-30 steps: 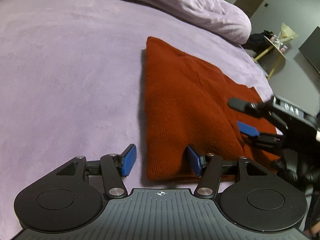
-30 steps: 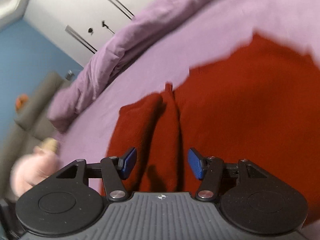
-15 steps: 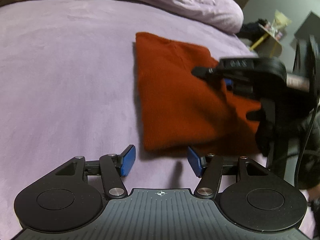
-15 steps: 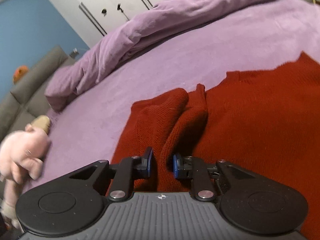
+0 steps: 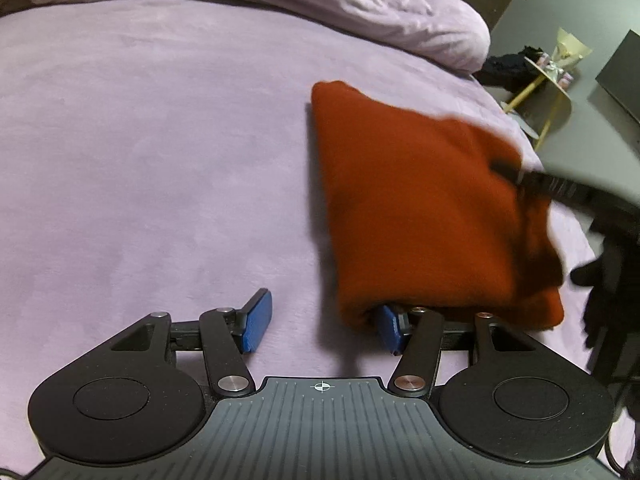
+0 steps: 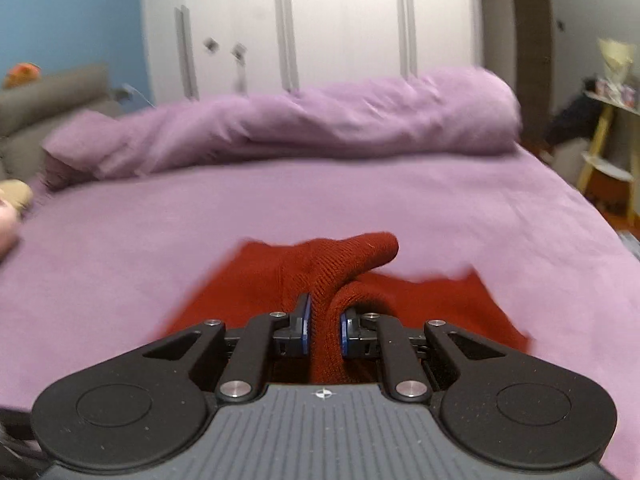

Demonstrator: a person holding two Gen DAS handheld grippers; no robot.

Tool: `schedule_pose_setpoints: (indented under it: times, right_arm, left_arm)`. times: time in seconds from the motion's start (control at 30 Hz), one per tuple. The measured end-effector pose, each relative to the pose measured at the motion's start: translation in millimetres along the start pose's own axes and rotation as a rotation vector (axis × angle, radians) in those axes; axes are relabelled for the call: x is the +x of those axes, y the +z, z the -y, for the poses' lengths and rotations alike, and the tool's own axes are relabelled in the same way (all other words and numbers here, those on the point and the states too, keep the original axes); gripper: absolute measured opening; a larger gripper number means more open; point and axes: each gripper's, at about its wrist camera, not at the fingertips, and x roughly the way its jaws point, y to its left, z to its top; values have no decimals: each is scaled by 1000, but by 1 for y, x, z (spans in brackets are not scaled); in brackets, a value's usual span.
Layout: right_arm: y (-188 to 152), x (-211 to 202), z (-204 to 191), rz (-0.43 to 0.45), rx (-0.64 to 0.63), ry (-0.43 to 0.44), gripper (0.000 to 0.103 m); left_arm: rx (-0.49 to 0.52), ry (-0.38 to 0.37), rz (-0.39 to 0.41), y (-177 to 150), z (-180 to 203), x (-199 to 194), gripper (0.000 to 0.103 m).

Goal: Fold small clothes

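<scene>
Purple bed (image 6: 280, 208) — red sweater (image 6: 320, 280) between right tongs (image 6: 323, 326)

I see dim, soft indoor light. The red garment (image 5: 420, 208) casts a dark shadow left onto the bed (image 5: 160, 160). Motion blur smears its right edge and the wardrobe (image 6: 312, 28). Fisheye bending curves both frames' edges.

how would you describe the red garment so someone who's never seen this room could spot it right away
Start from the wide bed under its lilac cover, with the bunched duvet along the far edge. The red knit garment lies on the flat part, a fold pinched in the right gripper. It is the only rust-red thing on the purple bedding.
</scene>
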Motion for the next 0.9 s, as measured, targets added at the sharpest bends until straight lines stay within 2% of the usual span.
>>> schedule_pose_setpoints:
  times: [0.1,0.13,0.17,0.27,0.33,0.37,0.4,0.47,0.57,0.6,0.63,0.7,0.73,0.8,0.87,0.9]
  right_arm:
    - [-22,19,31,-108,84,10,15]
    - [-26,21,36,-111,111,39,19]
    - [-27,20,42,-106,146,56,28]
    - [-21,23,59,-99,310,113,37]
    - [-16,33,64,-103,388,143,39]
    - [-14,41,62,-115,403,154,29]
    - [-12,46,58,-120,386,140,16]
    - [-9,38,44,-82,250,94,14]
    - [-8,12,29,93,85,39,14]
    - [-10,11,28,107,71,17,14]
    - [-11,17,28,88,47,-20,14]
    - [-21,38,28,-28,0,-64,15]
    - [-24,43,32,-61,11,-46,18]
    - [-21,36,45,-66,127,14,26]
    - [-20,29,67,-109,308,116,45]
    - [-22,28,73,-115,368,154,50]
  left_arm:
    - [50,22,8,-1,5,2,60]
    - [61,27,10,-1,6,1,60]
    - [67,29,10,0,7,1,60]
    - [62,37,4,-1,7,1,59]
    - [60,47,2,0,10,1,59]
    - [60,52,1,0,11,1,59]
    - [60,54,0,1,14,2,60]
    - [65,51,2,2,16,1,60]
    - [71,49,5,-1,18,4,64]
    - [76,54,7,-2,19,5,66]
    - [79,56,7,-2,21,6,67]
    - [92,60,8,-3,25,5,67]
    - [101,64,9,-3,26,6,66]
    - [110,64,12,-4,26,6,66]
    - [109,65,11,-4,25,8,66]
    - [106,68,12,-4,26,8,66]
